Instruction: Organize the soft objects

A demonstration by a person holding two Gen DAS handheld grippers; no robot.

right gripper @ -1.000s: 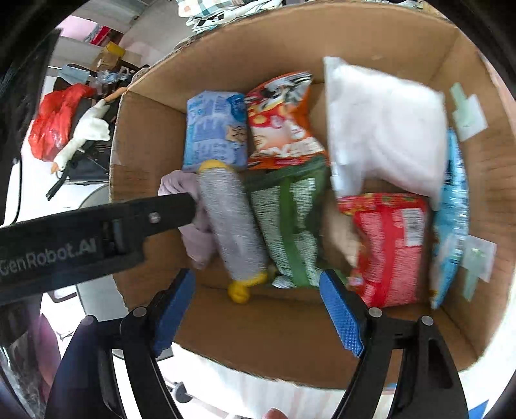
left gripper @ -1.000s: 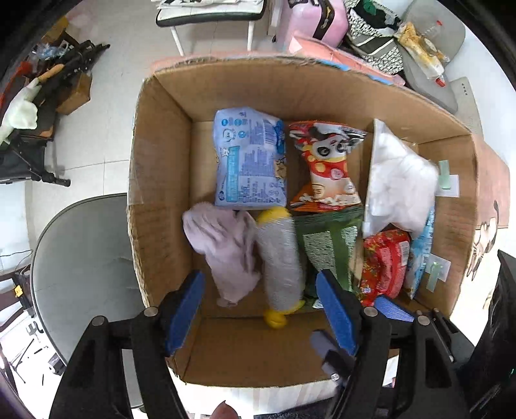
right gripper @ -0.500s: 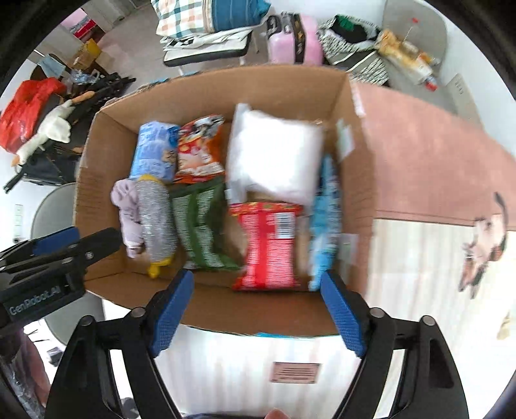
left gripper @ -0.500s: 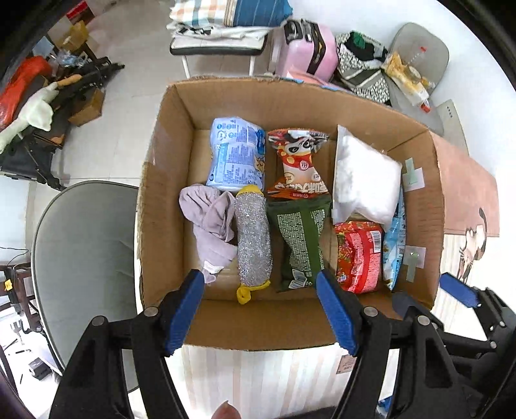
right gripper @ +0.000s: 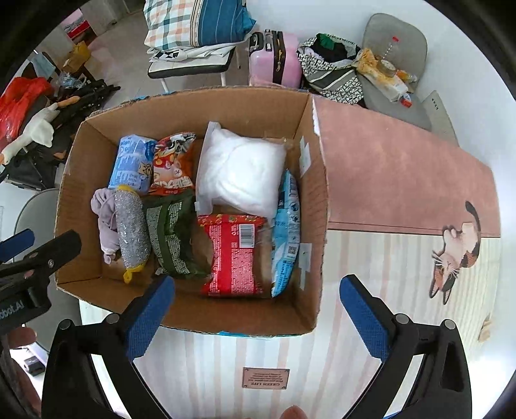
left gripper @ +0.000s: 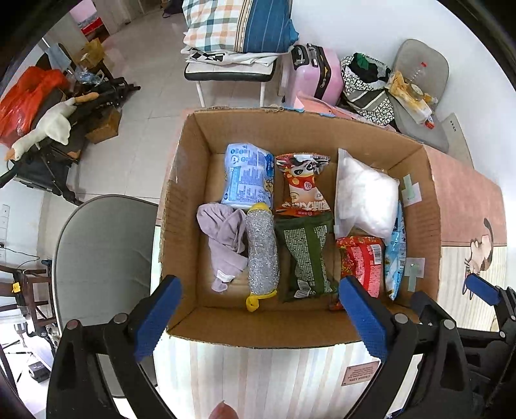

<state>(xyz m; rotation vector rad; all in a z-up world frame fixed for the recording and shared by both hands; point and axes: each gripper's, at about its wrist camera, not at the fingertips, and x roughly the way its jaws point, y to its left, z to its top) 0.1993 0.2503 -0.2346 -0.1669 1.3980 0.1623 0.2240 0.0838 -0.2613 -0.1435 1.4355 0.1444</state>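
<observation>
An open cardboard box on the table holds soft items: a lilac cloth, a silver mesh roll with yellow ends, a blue packet, an orange snack bag, a green bag, a red packet, a white bag and a light blue packet. My left gripper and right gripper are open and empty above the box's near edge.
The table has a striped and pink cloth with a cat print. A grey chair stands left of the box. Behind are a bench with folded bedding, a pink suitcase and a cluttered grey chair.
Both grippers have pulled back and up from inside the box; the box now appears smaller and whole. The items in it lie as before. Both stay open.
</observation>
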